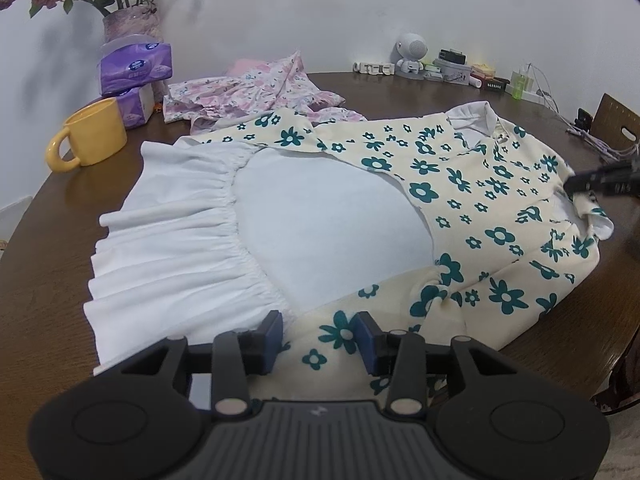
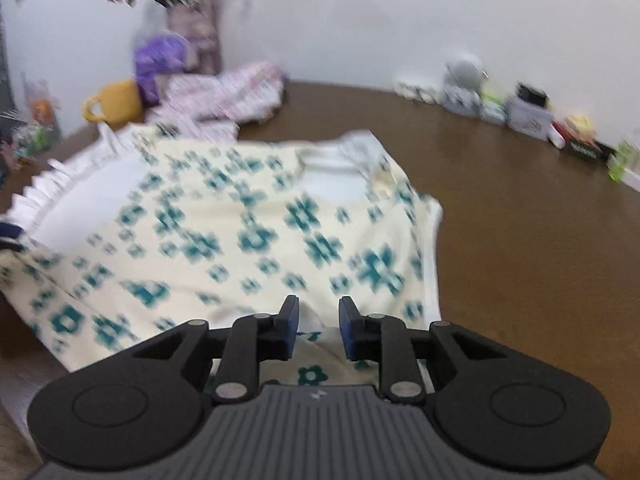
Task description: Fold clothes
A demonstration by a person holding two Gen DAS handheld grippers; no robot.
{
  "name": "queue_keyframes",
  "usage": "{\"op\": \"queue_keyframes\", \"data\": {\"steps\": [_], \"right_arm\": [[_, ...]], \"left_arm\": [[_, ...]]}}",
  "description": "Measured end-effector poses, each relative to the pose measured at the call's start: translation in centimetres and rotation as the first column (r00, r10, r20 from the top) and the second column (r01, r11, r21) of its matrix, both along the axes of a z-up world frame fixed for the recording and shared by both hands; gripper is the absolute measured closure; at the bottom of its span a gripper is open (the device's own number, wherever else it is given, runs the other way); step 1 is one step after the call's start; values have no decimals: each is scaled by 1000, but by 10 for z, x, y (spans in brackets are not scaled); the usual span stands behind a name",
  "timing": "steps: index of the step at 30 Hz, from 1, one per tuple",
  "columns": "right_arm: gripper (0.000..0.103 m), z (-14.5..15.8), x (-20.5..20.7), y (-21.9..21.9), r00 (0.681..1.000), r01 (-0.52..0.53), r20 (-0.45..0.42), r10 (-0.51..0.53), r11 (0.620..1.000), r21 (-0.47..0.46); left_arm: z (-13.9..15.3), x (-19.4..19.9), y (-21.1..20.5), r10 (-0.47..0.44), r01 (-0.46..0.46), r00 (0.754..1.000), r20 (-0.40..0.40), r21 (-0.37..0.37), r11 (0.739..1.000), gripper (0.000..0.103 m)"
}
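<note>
Each black gripper (image 1: 319, 342) (image 2: 319, 328) has blue pads and silver screws.

My view: round dark wooden table (image 1: 400, 92), cream floral dress (image 1: 480, 208) with white ruffled skirt spread across it, crumpled pink floral garment (image 1: 256, 88) behind, yellow mug (image 1: 96, 132) far left, purple tissue packs (image 1: 136, 68), vase of flowers (image 1: 132, 24), small clutter along the wall edge.

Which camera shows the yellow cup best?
The left wrist view. There the yellow cup is sharp, with its handle plain to see, standing on the table. In the right wrist view it is small and blurred.
</note>
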State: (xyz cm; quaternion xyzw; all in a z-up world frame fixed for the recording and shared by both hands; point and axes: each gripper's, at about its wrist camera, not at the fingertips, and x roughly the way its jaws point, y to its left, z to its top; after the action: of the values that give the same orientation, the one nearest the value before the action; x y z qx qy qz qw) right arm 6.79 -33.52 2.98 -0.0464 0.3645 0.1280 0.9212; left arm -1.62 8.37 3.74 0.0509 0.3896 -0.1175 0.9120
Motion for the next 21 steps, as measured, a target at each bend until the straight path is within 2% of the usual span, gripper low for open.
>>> {"op": "queue_keyframes", "data": {"steps": [2,5,8,11,14,16,17,18,21], "right_arm": [[84,-10,1,-6,999,35,-17,-35,999,-3],[84,-12,-1,-10,998,61,-15,-61,998,33],[84,-13,-5,-8,997,72,-8,-72,997,28],[80,-3,-15,-9,996,82,14,-84,993,83],[61,13,-34,-6,994,66,79,-78,987,145],[43,21,-49,-1,992,41,113,-61,985,169],[37,23,-55,2,991,37,121,-58,985,170],[25,24,-62,6,990,32,130,-55,985,171],[13,26,-78,15,988,37,142,-63,984,174]], "left_arm": [[0,-1,0,7,-7,1000,5,-4,1000,64],[-2,-3,-1,24,-24,1000,19,-5,1000,64],[-3,-6,-2,32,-32,999,34,-3,999,64],[0,-7,0,45,-44,998,39,-32,999,62],[9,-12,2,57,-51,995,76,-83,995,52],[17,-18,0,79,-66,989,122,-110,992,22],[20,-22,-1,97,-79,985,145,-123,989,15],[23,-26,-3,115,-93,979,167,-136,986,9],[28,-37,-7,177,-140,965,196,-189,972,5]]}}
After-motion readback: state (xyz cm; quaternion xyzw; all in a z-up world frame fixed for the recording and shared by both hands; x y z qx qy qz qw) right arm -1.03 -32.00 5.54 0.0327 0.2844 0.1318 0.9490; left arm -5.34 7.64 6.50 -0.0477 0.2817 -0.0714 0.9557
